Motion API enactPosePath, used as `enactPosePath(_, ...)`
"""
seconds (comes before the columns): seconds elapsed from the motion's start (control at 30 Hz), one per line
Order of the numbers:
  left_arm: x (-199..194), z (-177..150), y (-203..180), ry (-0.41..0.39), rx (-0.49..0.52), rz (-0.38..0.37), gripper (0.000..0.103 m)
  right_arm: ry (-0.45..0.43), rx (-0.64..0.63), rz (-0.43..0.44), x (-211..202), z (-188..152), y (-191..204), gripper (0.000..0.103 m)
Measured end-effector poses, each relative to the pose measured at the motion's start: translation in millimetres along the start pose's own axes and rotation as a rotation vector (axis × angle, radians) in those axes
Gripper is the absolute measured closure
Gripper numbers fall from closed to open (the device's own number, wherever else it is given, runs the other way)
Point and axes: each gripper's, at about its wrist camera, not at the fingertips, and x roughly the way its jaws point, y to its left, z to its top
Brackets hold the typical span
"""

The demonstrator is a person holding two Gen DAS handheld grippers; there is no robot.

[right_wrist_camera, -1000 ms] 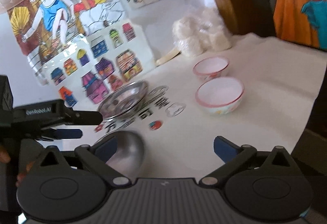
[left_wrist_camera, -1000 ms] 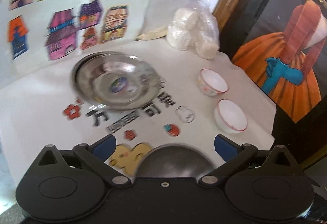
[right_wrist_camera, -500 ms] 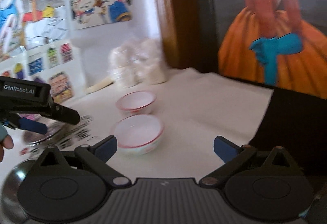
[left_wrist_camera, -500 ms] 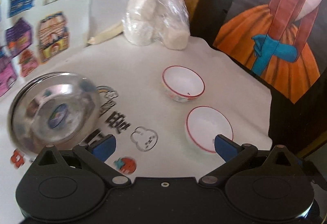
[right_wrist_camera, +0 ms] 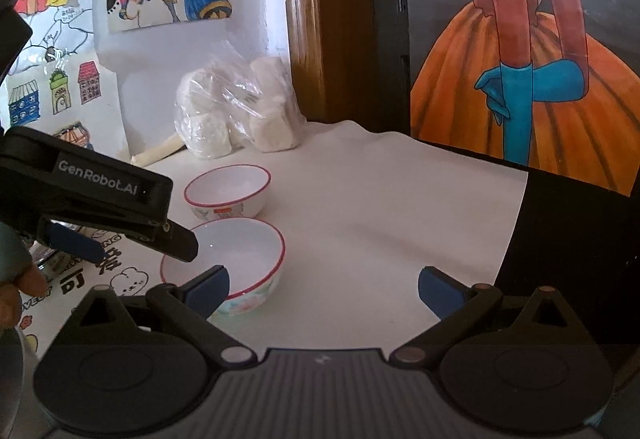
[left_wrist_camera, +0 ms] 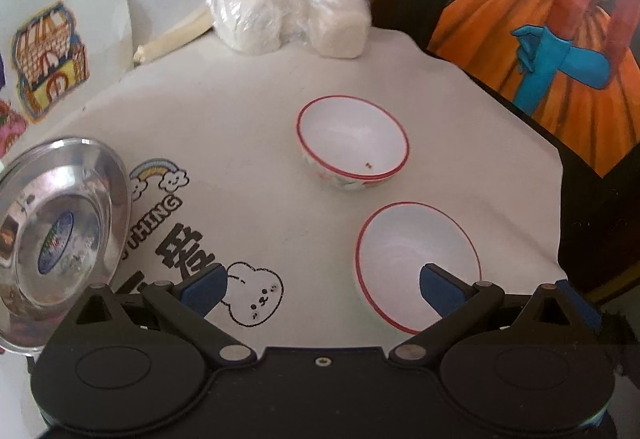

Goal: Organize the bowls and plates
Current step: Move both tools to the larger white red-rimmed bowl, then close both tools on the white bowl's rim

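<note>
White porcelain with a red rim: 2 bowls sit on the cloth-covered surface (left_wrist_camera: 248, 111), the near bowl (left_wrist_camera: 404, 251) just in front of the far bowl (left_wrist_camera: 352, 143), close but apart. I have the left tongs (left_wrist_camera: 322, 285) spread wide and empty, the right blue pad hanging over the near bowl's rim. I also have the right tongs (right_wrist_camera: 324, 289) wide open with nothing in them, their left pad overlapping that same near bowl (right_wrist_camera: 240, 251) in view.

I judge the step in hand to be the reach for the near bowl, so it can be nested with the far bowl (right_wrist_camera: 228, 187). The next move calls for dropping 1 pad inside the rim and 1 outside, then closing gently, since glazed porcelain may slip.

My left view alone shows the steel plate (left_wrist_camera: 60, 235), off to the left on the printed cloth and looking tilted; whether anything props it I cannot tell. My right view alone shows the left tongs from the side, poised above the near bowl, and a fingertip (right_wrist_camera: 34, 281) on their handle. Both views show the plastic bag (right_wrist_camera: 236, 115) at the back.
</note>
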Motion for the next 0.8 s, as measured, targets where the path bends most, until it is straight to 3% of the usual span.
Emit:
enactPosePath(0.17, 6, 2, 1, 0.012, 0.003, -0.009, 0.010, -0.001, 0.005, 0.023, 5, 0, 1, 0.001)
enactPosePath(0.4, 4, 2, 0, 0.007, 0.010, -0.037, 0.022, -0.004, 0.021, 0.068, 7, 1, 2, 0.010)
enactPosePath(0.6, 8, 0, -1, 0.025, 0.005, -0.054, 0.044, 0.017, 0.041, 0.092, 11, 0, 5, 0.021)
enactPosePath(0.67, 10, 0, 0, 0.034, -0.005, -0.058, 0.056, 0.020, 0.047, 0.100, 12, 0, 6, 0.024)
enactPosePath(0.8, 9, -3, 0, 0.031, -0.013, -0.077, 0.063, 0.032, 0.078, 0.131, 14, 0, 5, 0.034)
